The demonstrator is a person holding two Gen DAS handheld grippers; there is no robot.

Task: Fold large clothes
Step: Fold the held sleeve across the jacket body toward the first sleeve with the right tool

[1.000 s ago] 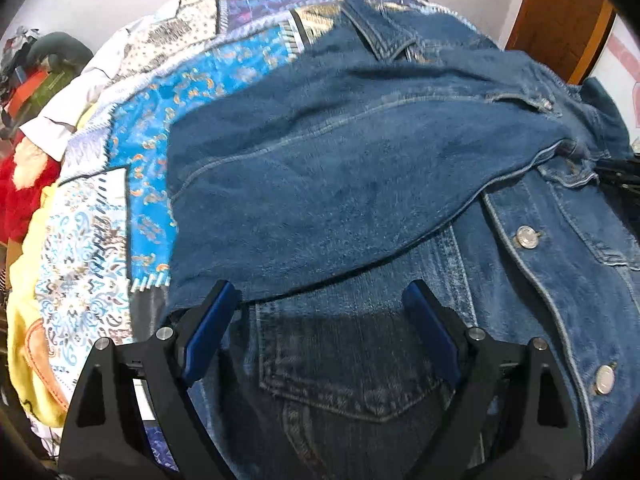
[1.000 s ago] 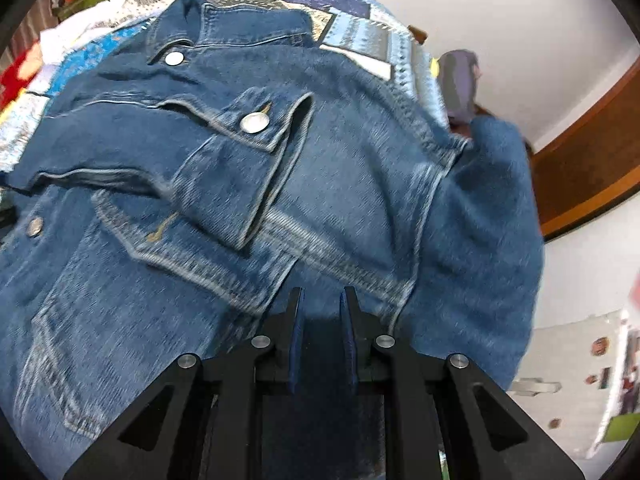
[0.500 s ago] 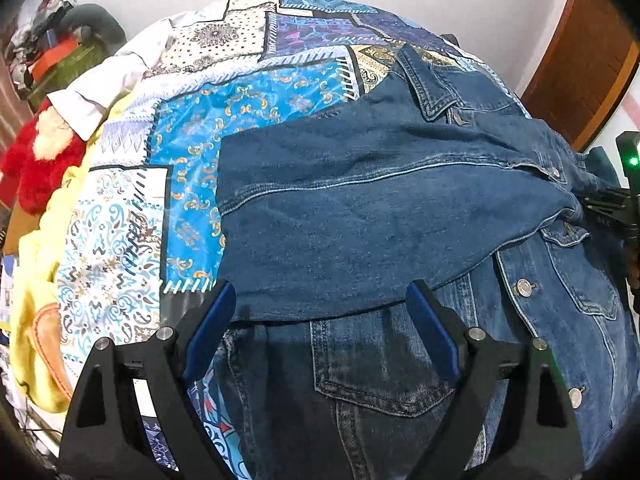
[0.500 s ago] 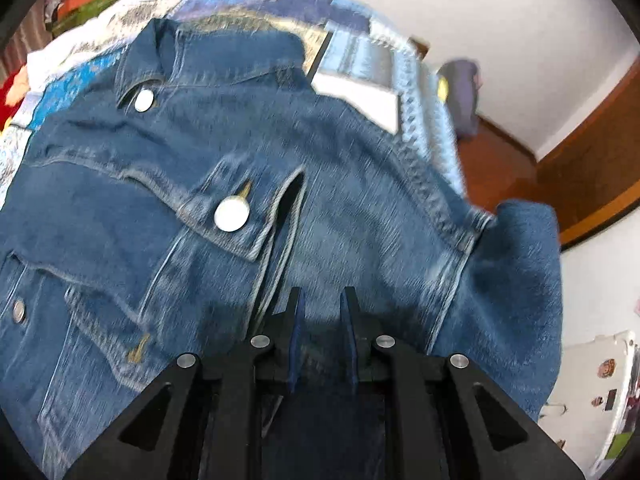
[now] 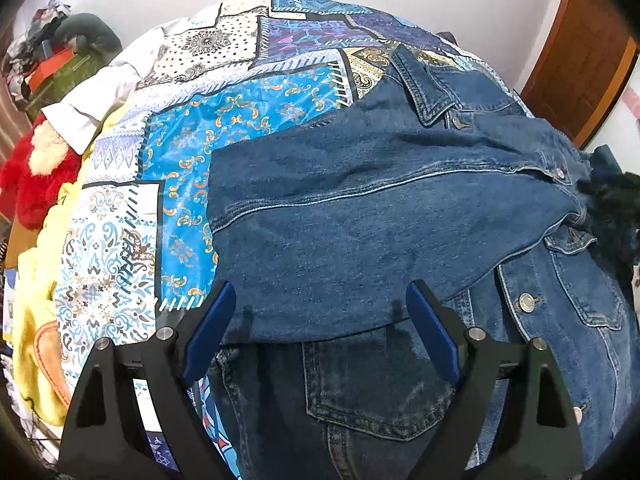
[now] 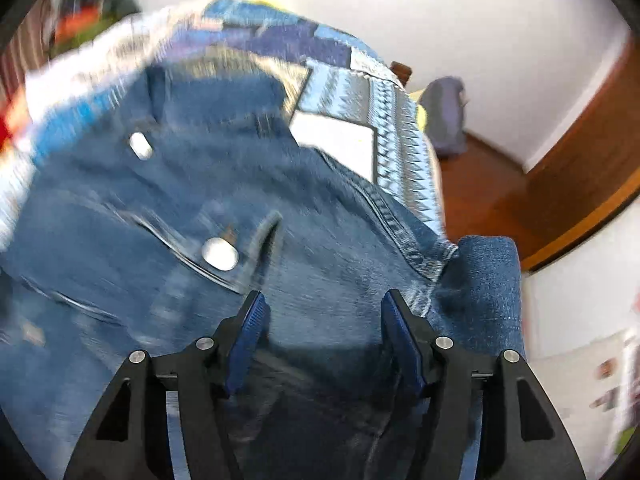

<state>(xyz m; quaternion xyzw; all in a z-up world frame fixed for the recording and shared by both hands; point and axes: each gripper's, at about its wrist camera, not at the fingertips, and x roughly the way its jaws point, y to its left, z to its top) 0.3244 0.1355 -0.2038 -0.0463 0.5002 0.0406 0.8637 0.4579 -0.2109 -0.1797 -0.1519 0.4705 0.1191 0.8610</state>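
I see the denim jacket (image 5: 400, 216) spread on the patchwork bedspread (image 5: 224, 128) with one sleeve folded across, both left gripper (image 5: 320, 312) and right gripper (image 6: 324, 320) wide apart and empty, the other sleeve hanging unfolded

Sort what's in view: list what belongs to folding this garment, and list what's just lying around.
Part of the job:
- denim jacket, one sleeve folded across its front
- left gripper, open
- right gripper, open
- patchwork bedspread it lies on

Just lying about:
- red plush toy
- yellow cloth
- white garment
- grey bag on the floor
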